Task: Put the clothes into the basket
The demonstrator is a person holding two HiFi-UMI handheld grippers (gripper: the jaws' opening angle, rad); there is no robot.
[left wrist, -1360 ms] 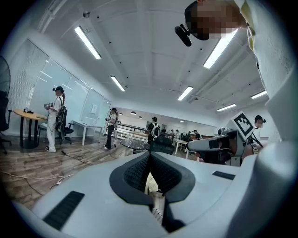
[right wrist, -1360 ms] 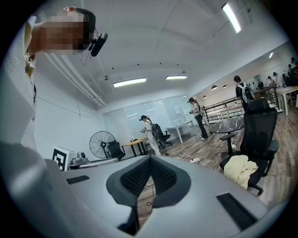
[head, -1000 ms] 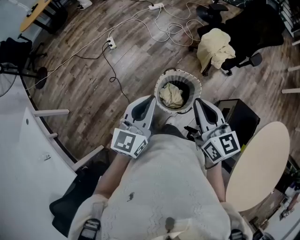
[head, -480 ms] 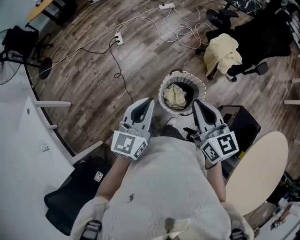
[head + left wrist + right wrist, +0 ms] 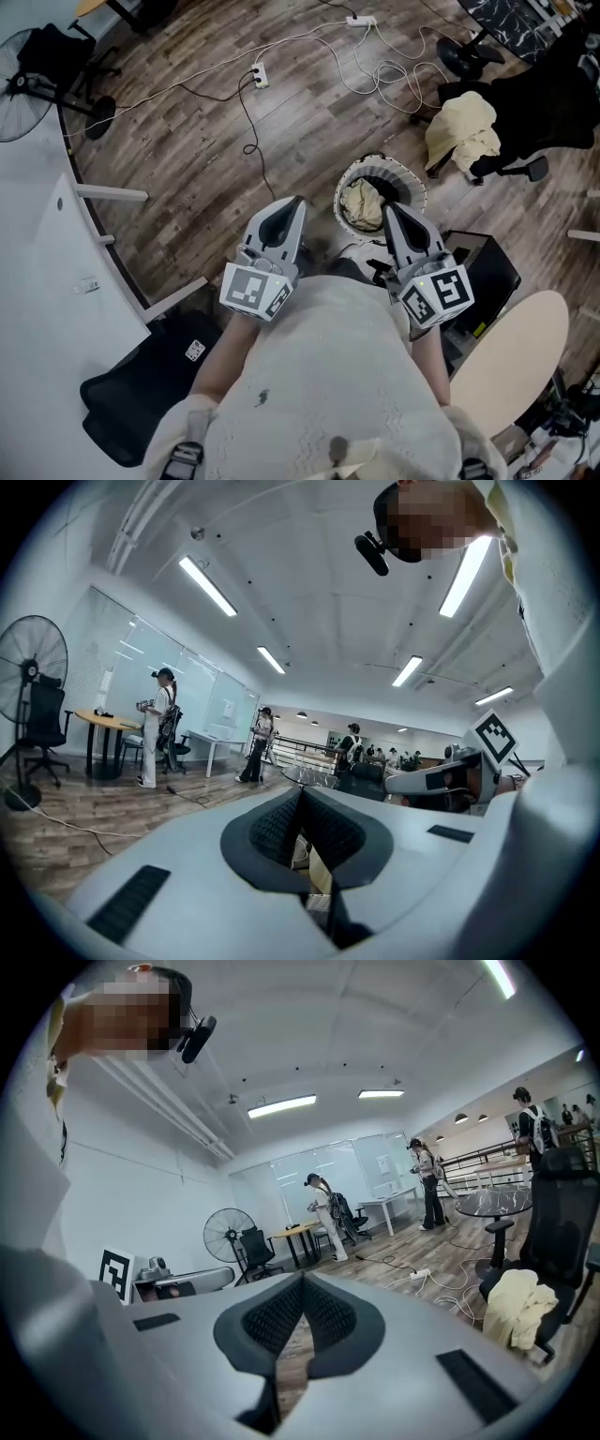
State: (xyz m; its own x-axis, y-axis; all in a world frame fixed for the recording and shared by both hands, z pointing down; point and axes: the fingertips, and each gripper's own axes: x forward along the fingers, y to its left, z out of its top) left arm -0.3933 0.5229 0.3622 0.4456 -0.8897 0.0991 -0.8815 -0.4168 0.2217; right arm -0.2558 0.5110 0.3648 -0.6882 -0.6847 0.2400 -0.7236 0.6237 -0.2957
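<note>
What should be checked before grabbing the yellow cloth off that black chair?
1. Left claw empty: ok, shut on nothing.
2. Right claw empty: ok, shut on nothing.
3. Claws open to grab: not ok.
4. Basket upright, with room: ok, one cloth inside.
5. Yellow cloth free on the chair: ok.
6. Path clear: not ok, cables lie by the chair.

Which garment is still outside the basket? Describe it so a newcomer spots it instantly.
Find the black office chair at the head view's upper right, beyond the white-rimmed basket. A crumpled pale yellow garment is draped over the side facing the basket. Unlike the similar cloth lying inside the basket, it hangs on the chair.
</note>
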